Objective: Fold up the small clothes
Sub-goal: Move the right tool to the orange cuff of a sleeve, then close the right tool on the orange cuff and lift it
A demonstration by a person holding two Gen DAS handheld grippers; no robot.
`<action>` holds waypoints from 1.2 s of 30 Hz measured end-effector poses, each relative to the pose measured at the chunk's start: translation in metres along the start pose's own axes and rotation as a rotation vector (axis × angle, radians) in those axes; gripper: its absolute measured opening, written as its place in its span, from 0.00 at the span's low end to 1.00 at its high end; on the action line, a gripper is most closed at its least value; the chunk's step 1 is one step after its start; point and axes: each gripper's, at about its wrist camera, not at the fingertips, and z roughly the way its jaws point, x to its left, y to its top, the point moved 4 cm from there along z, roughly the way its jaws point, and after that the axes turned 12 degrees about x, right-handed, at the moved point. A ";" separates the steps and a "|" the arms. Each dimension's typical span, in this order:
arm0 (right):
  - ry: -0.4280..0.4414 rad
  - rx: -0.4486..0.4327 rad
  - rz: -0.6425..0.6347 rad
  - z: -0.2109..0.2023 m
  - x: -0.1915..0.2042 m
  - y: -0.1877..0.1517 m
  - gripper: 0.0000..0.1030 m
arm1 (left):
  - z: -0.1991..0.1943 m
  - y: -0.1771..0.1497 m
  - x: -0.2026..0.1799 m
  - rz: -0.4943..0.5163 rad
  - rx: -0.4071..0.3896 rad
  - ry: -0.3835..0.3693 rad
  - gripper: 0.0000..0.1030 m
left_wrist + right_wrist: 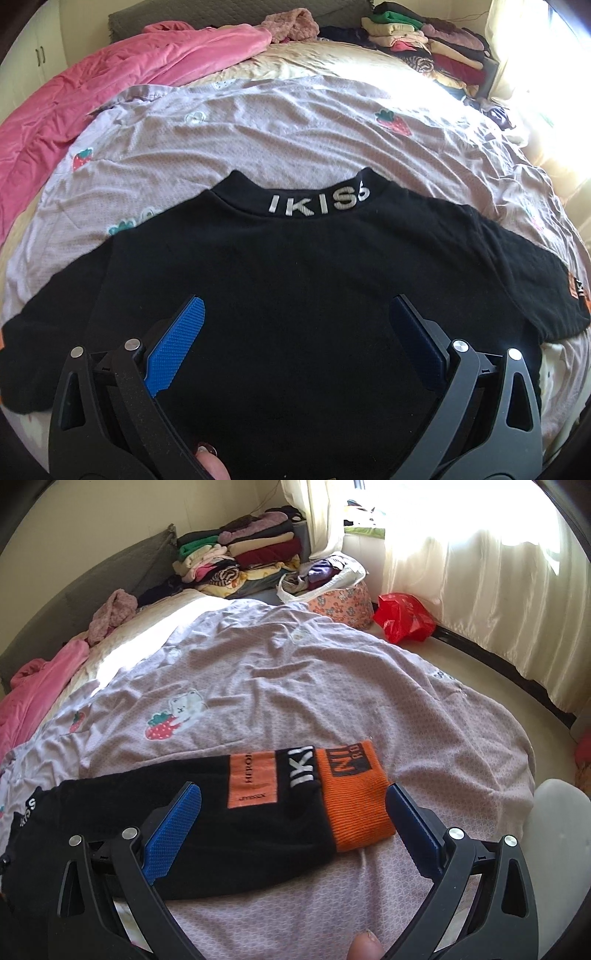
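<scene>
A small black sweatshirt (295, 280) lies flat on the lilac strawberry-print sheet (258, 140), collar with white letters pointing away. My left gripper (295, 314) is open above the shirt's body, empty. In the right wrist view the shirt's right sleeve (258, 812) stretches out to the right, ending in an orange cuff (354, 805). My right gripper (295, 801) is open and hovers over that sleeve, its fingers either side of the cuff end.
A pink blanket (110, 85) lies at the bed's far left. Stacks of folded clothes (240, 557) sit at the bed's far end. A floral bag (340, 598) and a red plastic bag (402, 616) stand on the floor by the curtain.
</scene>
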 end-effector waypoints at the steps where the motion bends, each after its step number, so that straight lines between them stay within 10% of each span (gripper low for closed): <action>1: -0.011 0.005 0.007 0.003 -0.004 -0.002 0.96 | 0.004 -0.003 -0.001 -0.002 0.003 -0.012 0.91; 11: -0.039 0.053 -0.003 0.036 -0.022 -0.004 0.95 | 0.025 -0.022 -0.008 0.021 0.022 -0.040 0.91; 21: -0.041 0.053 -0.034 0.042 -0.018 -0.013 0.36 | 0.020 -0.032 0.001 0.010 0.000 -0.074 0.91; 36: 0.173 -0.097 -0.176 -0.046 0.065 -0.021 0.30 | -0.012 -0.027 0.035 -0.066 -0.071 -0.146 0.91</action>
